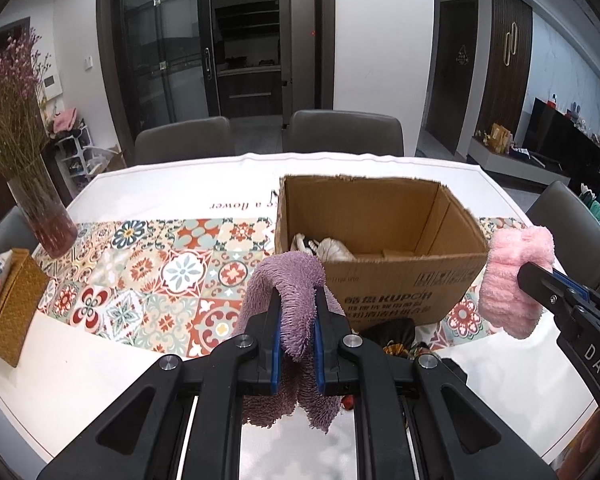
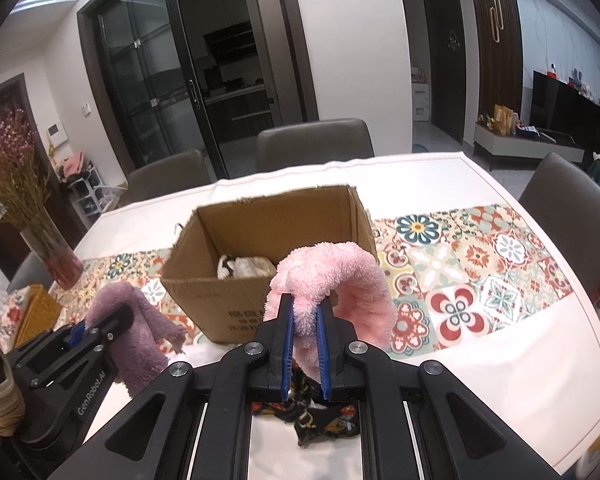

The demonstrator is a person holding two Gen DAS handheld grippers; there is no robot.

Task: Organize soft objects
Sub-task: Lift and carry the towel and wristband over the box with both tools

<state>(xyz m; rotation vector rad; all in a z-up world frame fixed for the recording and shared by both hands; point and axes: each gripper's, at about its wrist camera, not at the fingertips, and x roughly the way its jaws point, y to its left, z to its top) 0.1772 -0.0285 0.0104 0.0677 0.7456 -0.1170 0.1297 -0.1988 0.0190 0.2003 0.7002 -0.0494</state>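
Two cloths lifted, neither boxed yet. Left wrist view: left claw [image 1: 296, 312] pinches purple cloth [image 1: 288, 280], near cardboard box [image 1: 380, 276] holding one pale item [image 1: 332, 249]. Right wrist view: right claw [image 2: 305, 320] pinches pink cloth [image 2: 332, 268]; dark floral cloth [image 2: 324, 416] left on table [image 2: 500, 364].

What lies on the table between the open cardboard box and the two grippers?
A dark floral cloth, crumpled on the white table; the right wrist view shows it best.
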